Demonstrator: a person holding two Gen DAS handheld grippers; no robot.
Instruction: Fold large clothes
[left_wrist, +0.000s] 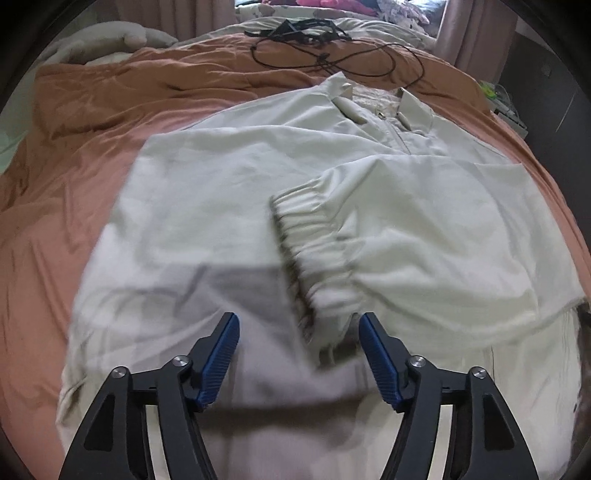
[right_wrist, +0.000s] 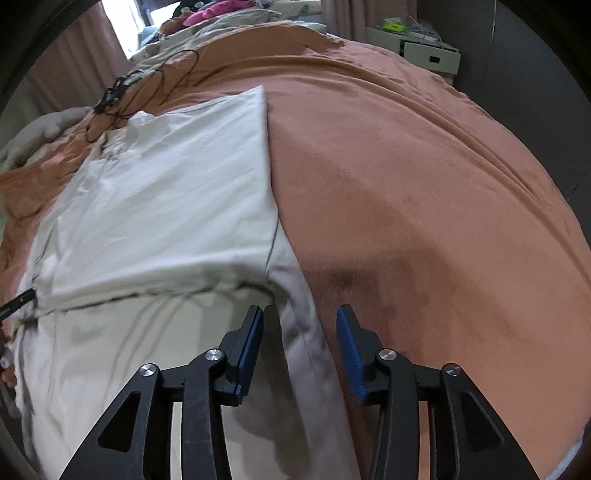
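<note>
A pale cream jacket (left_wrist: 229, 206) lies spread on the orange bedcover (left_wrist: 74, 155), collar at the far end. One sleeve is folded across its front, with its elastic cuff (left_wrist: 306, 236) near the middle. My left gripper (left_wrist: 298, 321) is open above the jacket, just below the cuff, holding nothing. In the right wrist view the jacket (right_wrist: 166, 184) fills the left half, the bedcover (right_wrist: 424, 203) the right. My right gripper (right_wrist: 300, 314) is open with the jacket's right side edge (right_wrist: 299, 325) between its jaws.
A tangle of black cable (left_wrist: 325, 51) lies on the bed beyond the collar, also in the right wrist view (right_wrist: 140, 88). Crumpled bedding and pink items lie at the far end. A white drawer unit (right_wrist: 424, 51) stands beside the bed.
</note>
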